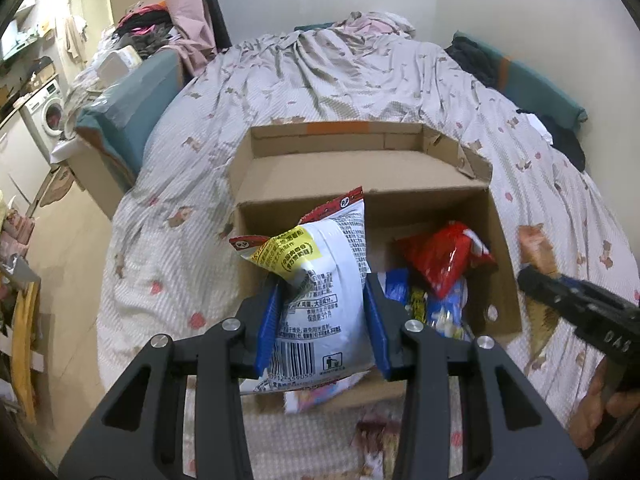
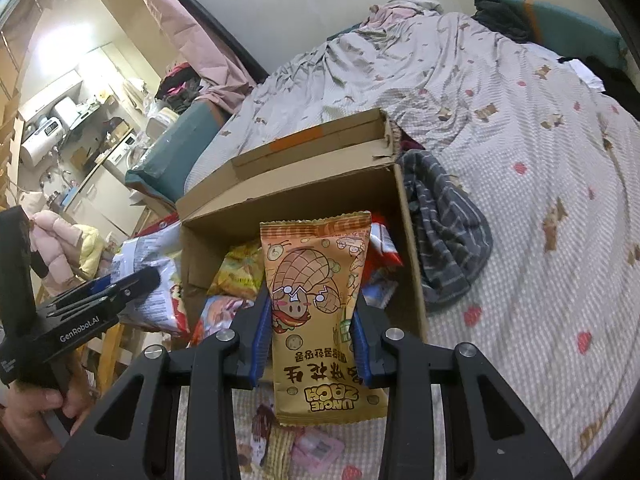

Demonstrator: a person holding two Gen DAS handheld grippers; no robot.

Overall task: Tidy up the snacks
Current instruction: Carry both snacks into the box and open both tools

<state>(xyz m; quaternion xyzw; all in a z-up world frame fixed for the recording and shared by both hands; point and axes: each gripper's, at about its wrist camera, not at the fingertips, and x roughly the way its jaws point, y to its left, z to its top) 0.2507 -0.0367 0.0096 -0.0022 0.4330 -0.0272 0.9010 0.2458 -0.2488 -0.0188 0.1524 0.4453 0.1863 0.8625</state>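
Note:
An open cardboard box [image 1: 440, 196] sits on the bed and holds several snack packs, among them a red bag [image 1: 444, 260]. My left gripper [image 1: 325, 292] is shut on a white snack bag [image 1: 320, 288] with a yellow label, held over the box's near left side. My right gripper [image 2: 311, 312] is shut on an orange peanut snack bag [image 2: 320, 312], held upright over the box [image 2: 288, 184]. The right gripper also shows in the left wrist view [image 1: 532, 276], and the left gripper in the right wrist view [image 2: 148, 276] with the white bag [image 2: 152, 280].
The bed [image 1: 320, 80] has a patterned sheet. A grey striped cloth [image 2: 444, 224] lies right of the box. Loose snack packs [image 2: 288, 444] lie on the sheet in front of the box. A teal headboard cushion [image 1: 132, 100] and room clutter lie to the left.

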